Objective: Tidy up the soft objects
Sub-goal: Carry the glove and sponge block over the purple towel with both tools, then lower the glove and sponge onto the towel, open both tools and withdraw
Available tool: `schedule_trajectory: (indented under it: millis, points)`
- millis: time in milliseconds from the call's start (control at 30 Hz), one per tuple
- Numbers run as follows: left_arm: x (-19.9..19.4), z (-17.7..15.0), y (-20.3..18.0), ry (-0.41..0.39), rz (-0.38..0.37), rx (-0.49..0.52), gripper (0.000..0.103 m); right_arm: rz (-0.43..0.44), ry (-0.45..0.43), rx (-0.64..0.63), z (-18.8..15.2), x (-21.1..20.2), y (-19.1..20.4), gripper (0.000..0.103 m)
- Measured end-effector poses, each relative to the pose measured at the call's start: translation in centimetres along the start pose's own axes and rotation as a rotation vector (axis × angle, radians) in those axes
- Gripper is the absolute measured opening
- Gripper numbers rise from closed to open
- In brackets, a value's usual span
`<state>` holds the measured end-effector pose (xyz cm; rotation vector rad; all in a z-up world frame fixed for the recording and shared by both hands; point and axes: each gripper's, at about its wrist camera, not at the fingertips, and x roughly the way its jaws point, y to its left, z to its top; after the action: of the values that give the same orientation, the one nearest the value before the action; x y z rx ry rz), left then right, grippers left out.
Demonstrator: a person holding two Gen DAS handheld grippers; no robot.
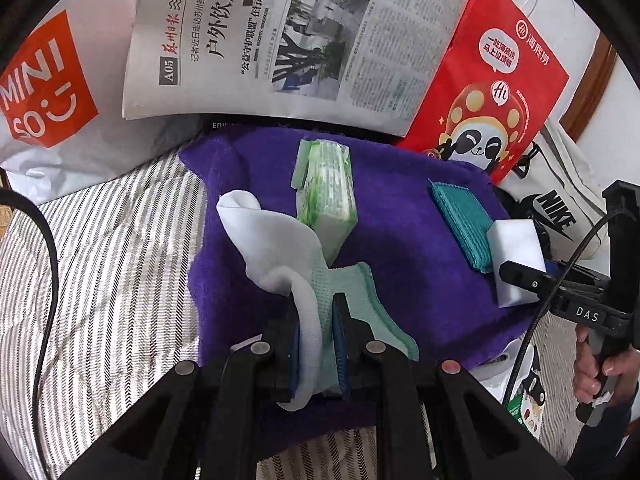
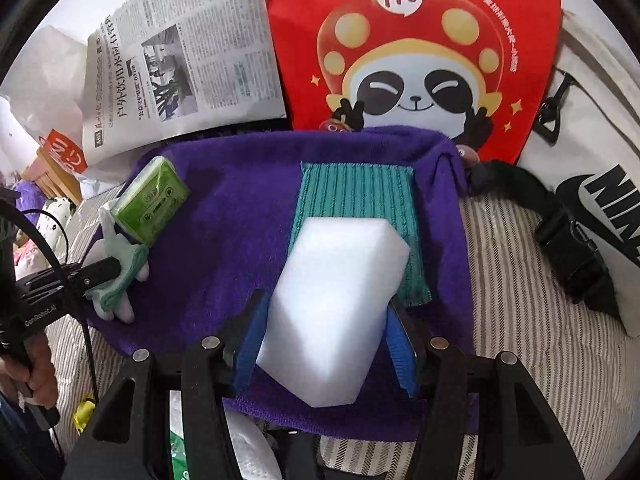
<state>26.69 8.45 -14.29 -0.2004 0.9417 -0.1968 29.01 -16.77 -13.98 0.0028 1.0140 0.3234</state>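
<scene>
A person's two handheld tools work over a purple towel [image 1: 400,216] spread on a striped bed [image 1: 104,248]; the left tool [image 1: 316,300] is pinched nearly closed on a white-and-mint sock [image 1: 288,248], whose white toe end curls up ahead of the fingers while the mint cuff trails to the right of them; the right tool [image 2: 324,320] stands about half open with its blue pads [image 2: 250,344] pressed against both sides of a white foam block [image 2: 340,300], which it grips above the towel. Just beyond the sock, a green tissue pack [image 1: 326,188] lies near the middle of the towel, its near end almost touching the sock; beneath and beyond the foam block a folded teal cloth [image 2: 356,188] sits toward the towel's right edge, partly covered by the block in the right wrist view. Along the towel's far edge stand a newspaper [image 1: 288,36] and a red panda-print paper bag [image 2: 412,56], both propped upright; a white Miniso bag [image 1: 48,80] lies at the far left; a white Nike bag [image 2: 600,184] with a black strap rests on the bed off the towel's right edge; a hand [image 1: 600,368] grips the right tool's handle at the right.
</scene>
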Motion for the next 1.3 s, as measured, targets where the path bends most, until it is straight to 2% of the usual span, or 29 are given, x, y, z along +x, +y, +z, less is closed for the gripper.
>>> schedule_trajectory:
  millis: [233, 467, 600, 700, 767, 833, 900, 967, 1033, 1067, 1133, 1300]
  points:
    - [0.0, -0.2, 0.3, -0.001, -0.002, 0.001, 0.015, 0.031, 0.017, 0.008, 0.2, 0.6, -0.5, 0.057]
    - [0.3, -0.2, -0.4, 0.01, -0.005, 0.032, 0.026, 0.041, 0.011, 0.002, 0.2, 0.7, -0.6, 0.059]
    - [0.2, -0.2, -0.5, 0.021, -0.001, 0.04, 0.028, 0.053, 0.024, 0.019, 0.1, 0.9, -1.1, 0.061]
    - [0.0, -0.1, -0.3, 0.03, -0.013, 0.035, 0.03, 0.065, 0.033, 0.044, 0.0, 0.9, -1.5, 0.066]
    - [-0.4, 0.1, -0.1, 0.039, -0.024, 0.028, 0.032, 0.045, 0.039, 0.049, -0.1, 1.0, -1.6, 0.074]
    - [-1.0, 0.2, 0.0, 0.039, -0.022, 0.019, 0.04, 0.026, 0.044, 0.042, -0.2, 0.8, -1.5, 0.075]
    - [-1.7, 0.1, 0.1, 0.034, -0.024, 0.016, 0.055, 0.02, 0.051, 0.04, -0.4, 0.6, -1.5, 0.078]
    - [-2.3, 0.1, 0.0, 0.035, -0.036, 0.014, 0.06, 0.016, 0.064, 0.029, -0.6, 0.5, -1.4, 0.08]
    - [-2.8, 0.1, 0.0, 0.041, -0.014, 0.018, 0.062, -0.012, 0.071, 0.013, -0.8, 0.3, -1.0, 0.081]
    - [-3.1, 0.0, -0.1, 0.045, 0.002, 0.024, 0.062, -0.033, 0.074, 0.006, -0.9, 0.1, -0.8, 0.086]
    - [-3.7, -0.1, -0.3, 0.048, 0.016, 0.029, 0.062, -0.074, 0.06, -0.007, -1.0, -0.6, -0.5, 0.089]
    - [-5.2, -0.7, -0.8, 0.045, 0.024, 0.042, 0.062, -0.076, 0.05, 0.011, -1.4, -2.3, -0.8, 0.089]
